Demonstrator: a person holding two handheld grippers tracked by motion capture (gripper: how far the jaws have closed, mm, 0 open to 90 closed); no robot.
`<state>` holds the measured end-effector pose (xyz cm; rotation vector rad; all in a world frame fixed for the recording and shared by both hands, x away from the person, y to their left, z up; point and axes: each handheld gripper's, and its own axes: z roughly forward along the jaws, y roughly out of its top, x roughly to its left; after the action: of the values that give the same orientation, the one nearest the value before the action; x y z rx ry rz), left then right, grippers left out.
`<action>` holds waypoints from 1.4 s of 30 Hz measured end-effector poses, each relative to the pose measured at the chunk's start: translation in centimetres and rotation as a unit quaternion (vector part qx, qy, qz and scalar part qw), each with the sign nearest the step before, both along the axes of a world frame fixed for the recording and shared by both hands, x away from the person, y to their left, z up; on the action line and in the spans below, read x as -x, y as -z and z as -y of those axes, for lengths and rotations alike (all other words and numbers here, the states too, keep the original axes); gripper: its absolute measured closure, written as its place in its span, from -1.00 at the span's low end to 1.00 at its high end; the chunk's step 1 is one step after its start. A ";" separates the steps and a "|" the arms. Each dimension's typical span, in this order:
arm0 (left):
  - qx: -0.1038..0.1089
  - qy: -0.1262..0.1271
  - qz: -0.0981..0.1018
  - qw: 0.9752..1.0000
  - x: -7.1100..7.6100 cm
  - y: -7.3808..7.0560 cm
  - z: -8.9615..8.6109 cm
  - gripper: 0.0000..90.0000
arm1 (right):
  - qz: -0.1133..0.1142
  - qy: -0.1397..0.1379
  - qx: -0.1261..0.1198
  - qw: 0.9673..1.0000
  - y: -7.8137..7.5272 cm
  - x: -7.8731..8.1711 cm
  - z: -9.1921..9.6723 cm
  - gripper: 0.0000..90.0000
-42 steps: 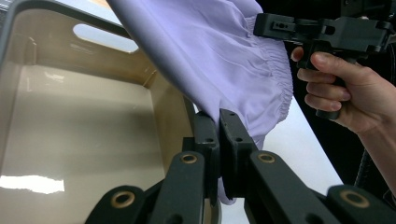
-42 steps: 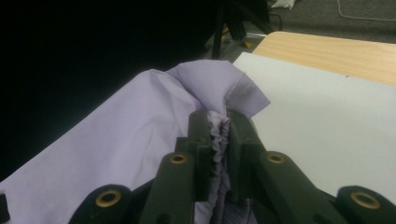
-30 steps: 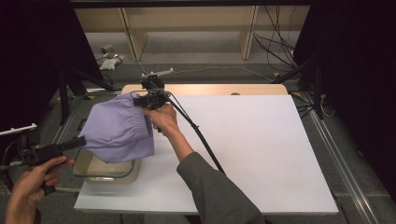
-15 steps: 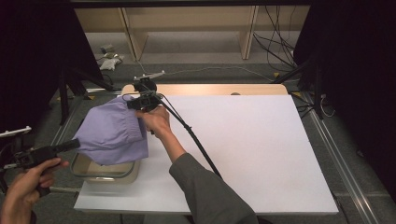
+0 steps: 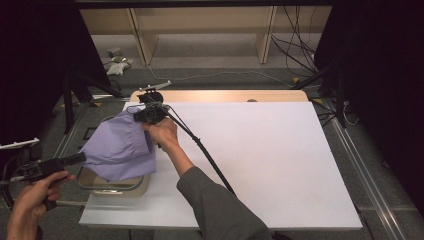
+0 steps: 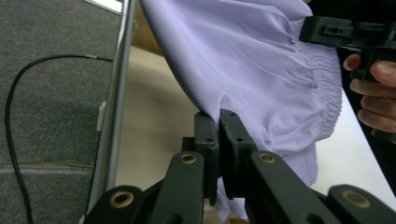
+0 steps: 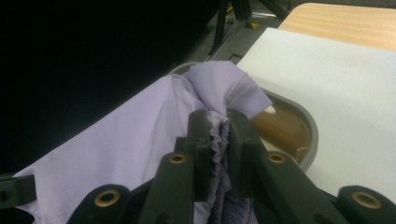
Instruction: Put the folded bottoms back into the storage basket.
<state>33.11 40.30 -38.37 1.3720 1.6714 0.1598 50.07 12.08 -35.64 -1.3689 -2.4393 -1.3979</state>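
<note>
A purple cloth [image 5: 118, 148] hung in the air between the two grippers. The left gripper [image 5: 80, 158] was clenched on one edge of the cloth. In the left gripper view, its two black jaws stood close together with a thin fold of the cloth [image 6: 243, 70] pinched between them. The rest of the cloth spread up and away past the jaw tips. A gathered, wrinkly hem ran down the far side of it.

The right gripper [image 5: 142, 118] was clenched on the cloth too, at the other end. In the right gripper view, a bunched, crinkled bit of the cloth [image 7: 140, 144] sat tight between its jaws. A small folded corner with a stitched seam stuck up just above the jaw tips. The rest of the cloth stretched off to the left of the jaws.

A tub [image 5: 114, 187] with a grey rim sat under the cloth, at the near left corner of the white table [image 5: 260, 160]. In the right gripper view, the tub [image 7: 299, 128] showed just past the jaws, to their right. The cloth was above the tub and I could not tell whether it touched the rim.

The left hand [image 5: 35, 195] held its gripper low, off the left edge of the table. The right hand [image 5: 162, 134] held its gripper over the table, beside the far end of the cloth.
</note>
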 end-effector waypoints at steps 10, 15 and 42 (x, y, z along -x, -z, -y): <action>-0.003 -0.014 -0.006 1.000 -0.3 0.8 -0.1 0.91 | -0.002 0.003 0.003 1.000 0.6 -0.1 -0.5 0.80; -0.006 -0.015 -0.008 1.000 -0.5 1.0 0.0 0.91 | -0.004 0.005 0.003 1.000 0.9 -0.2 -0.5 0.79; -0.060 -0.016 -0.012 0.998 -1.2 -0.2 2.6 -0.34 | 0.006 0.006 -0.016 1.000 -0.4 -0.6 1.7 -0.29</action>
<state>34.33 37.71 -38.15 1.4413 1.7282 0.2665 50.68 10.36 -35.25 -1.3734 -2.4105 -1.4453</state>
